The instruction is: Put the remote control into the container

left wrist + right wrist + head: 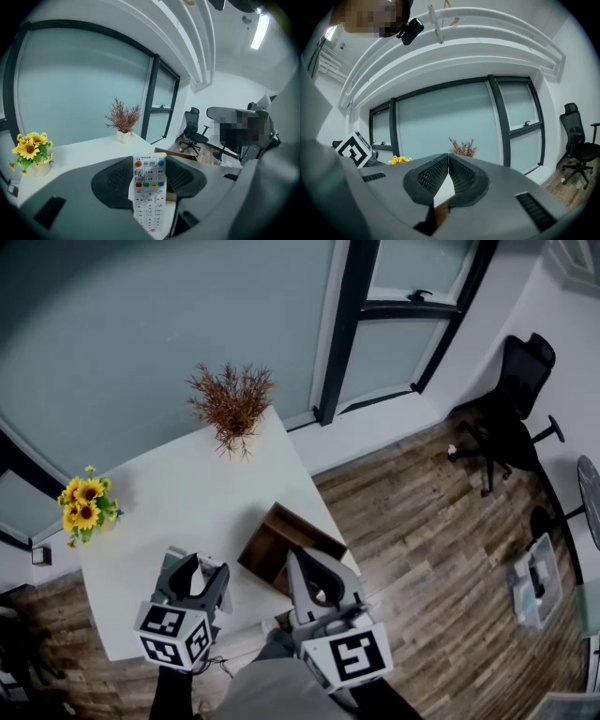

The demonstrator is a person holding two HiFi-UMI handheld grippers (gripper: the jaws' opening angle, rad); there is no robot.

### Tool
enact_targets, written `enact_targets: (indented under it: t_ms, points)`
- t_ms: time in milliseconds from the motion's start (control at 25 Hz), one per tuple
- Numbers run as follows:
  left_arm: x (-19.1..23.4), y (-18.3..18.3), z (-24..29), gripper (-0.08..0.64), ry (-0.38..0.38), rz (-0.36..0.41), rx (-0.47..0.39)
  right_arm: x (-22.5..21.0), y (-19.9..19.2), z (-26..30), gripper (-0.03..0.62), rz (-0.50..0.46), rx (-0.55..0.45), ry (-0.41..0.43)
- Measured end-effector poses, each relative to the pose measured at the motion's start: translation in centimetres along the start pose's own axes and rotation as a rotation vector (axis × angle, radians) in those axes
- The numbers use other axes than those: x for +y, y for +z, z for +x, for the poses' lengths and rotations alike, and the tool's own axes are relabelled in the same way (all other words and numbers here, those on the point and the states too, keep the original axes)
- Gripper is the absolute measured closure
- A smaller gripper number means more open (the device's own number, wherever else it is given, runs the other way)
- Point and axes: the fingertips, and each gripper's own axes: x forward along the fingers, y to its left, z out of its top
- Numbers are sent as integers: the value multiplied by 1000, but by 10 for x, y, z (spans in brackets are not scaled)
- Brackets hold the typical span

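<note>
- left claw point(149, 161) clamped on the remote control point(149, 187): pads on its long edges, button face toward my camera.
- right claw point(448, 164) closed, nothing between its jaws.
- container point(281, 545), an open brown box, sits on the white table point(187, 493) just right of my left claw; remote not yet in it.
- judgement: pickup done. left to do: carry over the box, lower, release.

Looks along grey right gripper point(449, 157), jaws meeting tip to tip, toward dried brown twig plant point(462, 146) and yellow sunflowers point(399, 160).
</note>
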Motion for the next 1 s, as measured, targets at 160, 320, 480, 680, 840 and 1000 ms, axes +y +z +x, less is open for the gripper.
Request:
enact_targets:
  t_ms: [160,320,480,680,840,1000]
  points:
    - [-8,10,1,341,-11,3,-27,-2,-5,-4,588,-6,27,10]
    - [-17,18,5,341,-32,-2,-51,-7,-2,-5,589,-2,16,-16]
    - [-22,25,9,341,-46,0,-70,-10,-4,-6,589,-9,27,-12]
    - [-28,35,13,341,-63,10,-98,-17,2,-6,589,-2,0,-40]
    - [-30,40,17,341,-79,13,-108,-21,2,-7,589,-2,-1,-57]
    - [-32,46,21,341,-92,17,-125,-25,1,-8,589,-6,9,-64]
